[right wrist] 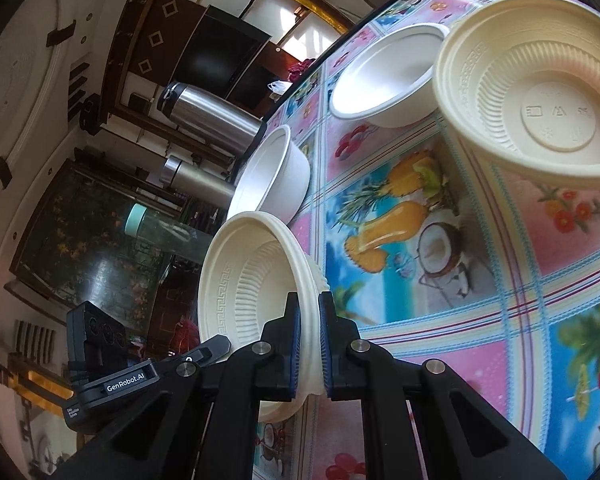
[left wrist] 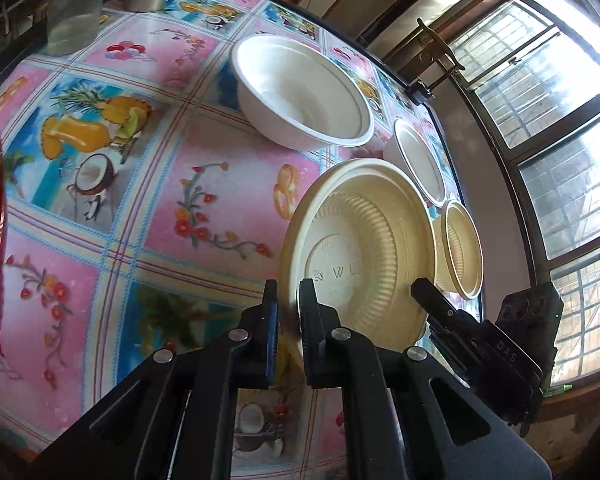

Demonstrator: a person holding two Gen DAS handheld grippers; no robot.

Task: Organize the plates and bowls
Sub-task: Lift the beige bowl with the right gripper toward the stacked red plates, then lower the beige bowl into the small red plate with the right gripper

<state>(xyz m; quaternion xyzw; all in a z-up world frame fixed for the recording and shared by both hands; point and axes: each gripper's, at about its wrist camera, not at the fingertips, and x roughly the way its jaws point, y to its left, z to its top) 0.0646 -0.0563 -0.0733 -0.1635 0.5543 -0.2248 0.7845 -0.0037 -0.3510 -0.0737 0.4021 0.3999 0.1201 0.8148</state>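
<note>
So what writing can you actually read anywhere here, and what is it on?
"GenRobot.AI": white label on the left gripper, seen from the right wrist.
"DAS": body of the right gripper, seen from the left wrist.
"W": embossed on the held cream bowl; its other marks are too faint.
Second cream bowl: embossed symbols, no readable words.

Two steel flasks [right wrist: 216,120] stand on the fruit-patterned tablecloth [right wrist: 440,264].
</note>
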